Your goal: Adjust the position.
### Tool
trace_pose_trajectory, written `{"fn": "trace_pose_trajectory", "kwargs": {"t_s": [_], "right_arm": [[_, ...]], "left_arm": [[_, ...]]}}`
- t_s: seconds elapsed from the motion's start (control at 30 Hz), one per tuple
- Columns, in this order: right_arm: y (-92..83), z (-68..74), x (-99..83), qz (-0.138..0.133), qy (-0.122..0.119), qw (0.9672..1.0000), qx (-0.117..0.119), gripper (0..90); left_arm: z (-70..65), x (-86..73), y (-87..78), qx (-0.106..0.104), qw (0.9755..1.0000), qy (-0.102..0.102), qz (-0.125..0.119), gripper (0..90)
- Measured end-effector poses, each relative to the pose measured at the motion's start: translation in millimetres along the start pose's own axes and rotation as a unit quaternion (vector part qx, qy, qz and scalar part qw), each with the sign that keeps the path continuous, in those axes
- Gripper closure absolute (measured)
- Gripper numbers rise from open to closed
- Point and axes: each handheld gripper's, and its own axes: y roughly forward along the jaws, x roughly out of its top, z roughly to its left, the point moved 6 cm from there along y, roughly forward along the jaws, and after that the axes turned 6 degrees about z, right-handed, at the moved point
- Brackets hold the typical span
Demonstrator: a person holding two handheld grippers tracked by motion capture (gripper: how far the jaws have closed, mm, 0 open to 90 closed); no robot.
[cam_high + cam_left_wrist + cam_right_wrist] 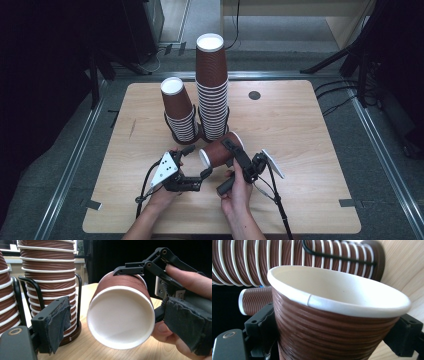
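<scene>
The brown ribbed paper cup (220, 149) lies on its side above the wooden table (300, 130), clamped across its body between the two jaws of the right gripper (231, 146), its white open mouth turned toward the left gripper (196, 161). In the left gripper view that mouth (121, 317) sits in the gap between the left gripper's padded jaws, which stand apart with neither pad touching the rim; the left pad (58, 322) is clear of the cup and the right pad (190, 325) lies just beside it. The right gripper's black linkage (150, 265) rests along the top of the cup there, and a person's fingers (190, 280) curl behind it. In the right gripper view the cup (332, 322) fills the space between the jaws, its ribbed wall pressed on both sides. Beyond both grippers' jaw tips stand two stacks of upturned cups in black wire holders, the shorter stack (177, 107) to the left and the taller stack (212, 85) just beside it.
</scene>
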Motion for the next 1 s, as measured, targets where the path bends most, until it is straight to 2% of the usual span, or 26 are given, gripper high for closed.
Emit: {"fn": "trace_pose_trajectory", "kwargs": {"t_s": [0.07, 0.13, 0.17, 0.23, 0.27, 0.33, 0.37, 0.4, 0.5, 0.6, 0.7, 0.87, 0.97, 1.0], "right_arm": [[-2.5, -0.9, 3.8, -0.01, -0.022, 0.9997, -0.006, 12.3], [-3.3, -0.4, 4.9, -0.014, -0.028, 0.9995, -0.008, 12.3], [-5.2, -0.7, 6.9, -0.023, -0.048, 0.9985, -0.013, 12.3], [-7.0, -0.3, 8.5, -0.029, -0.063, 0.9974, -0.018, 12.3], [-7.0, -0.3, 8.5, -0.029, -0.063, 0.9974, -0.018, 12.3], [-9.7, 1.1, 10.8, -0.04, -0.09, 0.9948, -0.027, 12.3], [-9.7, 1.1, 10.8, -0.04, -0.09, 0.9948, -0.027, 12.3], [-11.4, 1.9, 12.8, -0.05, -0.114, 0.9917, -0.034, 12.3], [-14.2, 4.2, 15.0, -0.06, -0.138, 0.9877, -0.041, 12.3], [-16.8, 4.2, 18.5, -0.075, -0.175, 0.9803, -0.053, 12.3], [-19.6, 5.4, 21.3, -0.087, -0.201, 0.9737, -0.062, 12.3], [-24.0, 8.4, 26.6, -0.109, -0.272, 0.9531, -0.076, 12.2], [-27.3, 11.0, 29.7, -0.119, -0.305, 0.9411, -0.083, 12.2], [-27.3, 11.0, 29.7, -0.119, -0.305, 0.9411, -0.083, 12.2]], "left_arm": [[0.7, 0.3, -1.0, 0.001, 1.0, -0.001, 0.001, 8.8], [0.9, 0.5, -1.2, 0.002, 1.0, -0.003, 0.0, 8.8], [1.8, 0.6, -1.7, 0.004, 1.0, -0.002, 0.0, 8.8], [2.3, 0.6, -2.1, 0.004, 1.0, -0.003, 0.0, 8.8], [2.3, 0.6, -2.1, 0.004, 1.0, -0.003, 0.0, 8.8], [2.7, 0.5, -2.4, 0.005, 1.0, -0.004, 0.001, 8.8], [2.7, 0.5, -2.4, 0.005, 1.0, -0.004, 0.001, 8.8], [3.1, 0.5, -2.5, 0.006, 1.0, -0.004, 0.001, 8.8], [3.8, 0.4, -2.7, 0.008, 1.0, -0.005, 0.001, 8.8], [4.2, 0.3, -2.9, 0.009, 0.9999, -0.005, 0.002, 8.8], [4.9, -0.1, -3.1, 0.01, 0.9999, -0.005, 0.004, 8.8], [6.2, -0.1, -4.3, 0.011, 0.9999, -0.007, 0.005, 8.8], [7.5, -0.4, -5.5, 0.014, 0.9998, -0.009, 0.006, 8.8], [7.5, -0.4, -5.5, 0.014, 0.9998, -0.009, 0.006, 8.8]]}}
